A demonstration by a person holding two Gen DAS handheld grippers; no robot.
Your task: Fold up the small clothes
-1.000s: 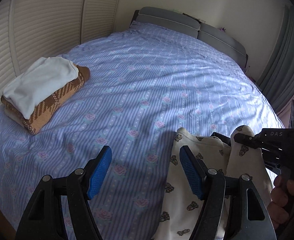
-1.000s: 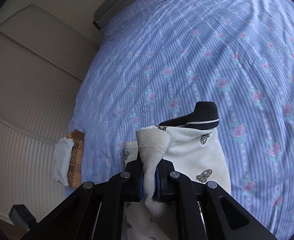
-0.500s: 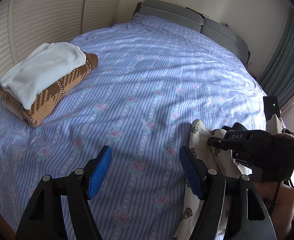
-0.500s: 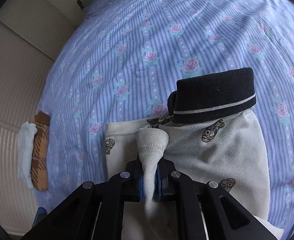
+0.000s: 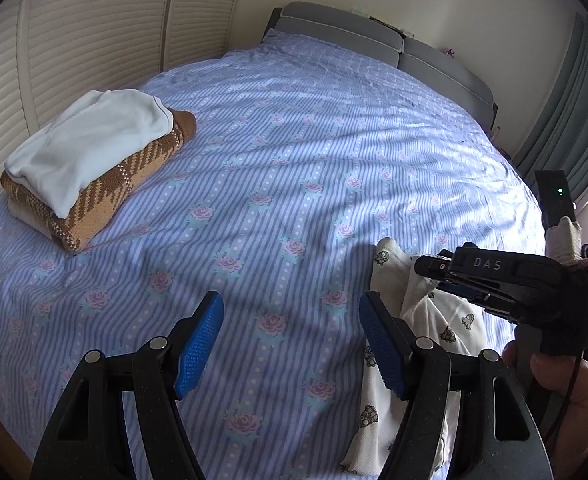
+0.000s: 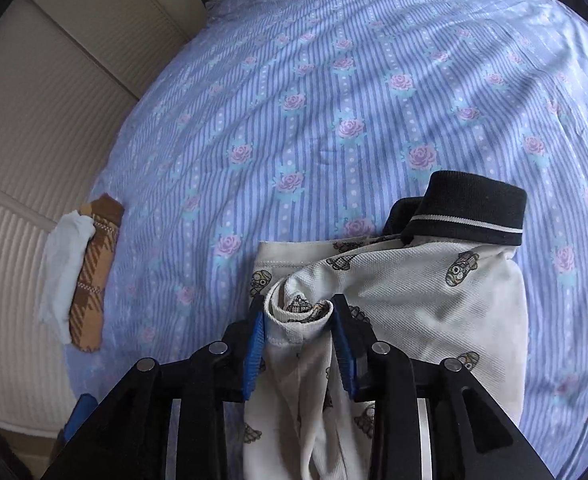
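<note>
**A:** What is your claw doing at this moment?

**B:** My right gripper (image 6: pixel 298 312) is letting go. Its jaws are opening, and a rolled sleeve cuff (image 6: pixel 300 306) of the little printed polo shirt (image 6: pixel 434 292) sits between the blue pads, barely brushing them. I would not call that a hold any more. My left gripper (image 5: pixel 290 344) hangs wide apart over bare bedsheet (image 5: pixel 294 184) with nothing in it, low in its own view.

**A:** And where does the shirt lie?

**B:** On the sheet, right of centre in the right wrist view, partly folded. The dark collar (image 6: pixel 470 208) lies on the far side, and the pale body spreads toward the lower right. In the left view it is a narrow strip at the lower right, beside my right hand (image 5: pixel 562 376).

**A:** How will it handle?

**B:** I judge it light and limp. It's a soft knit that sags and creeps on the sheet, not slippery, not fragile. I would pinch doubled seams, the cuff or hem, or the firmer collar band, since a single layer would just stretch.

**A:** Anything you cannot see?

**B:** The hem runs under my own fingers and out of frame. How many layers are stacked there I cannot tell. The folded pile (image 5: pixel 90 168) sits upper left, well apart.
</note>
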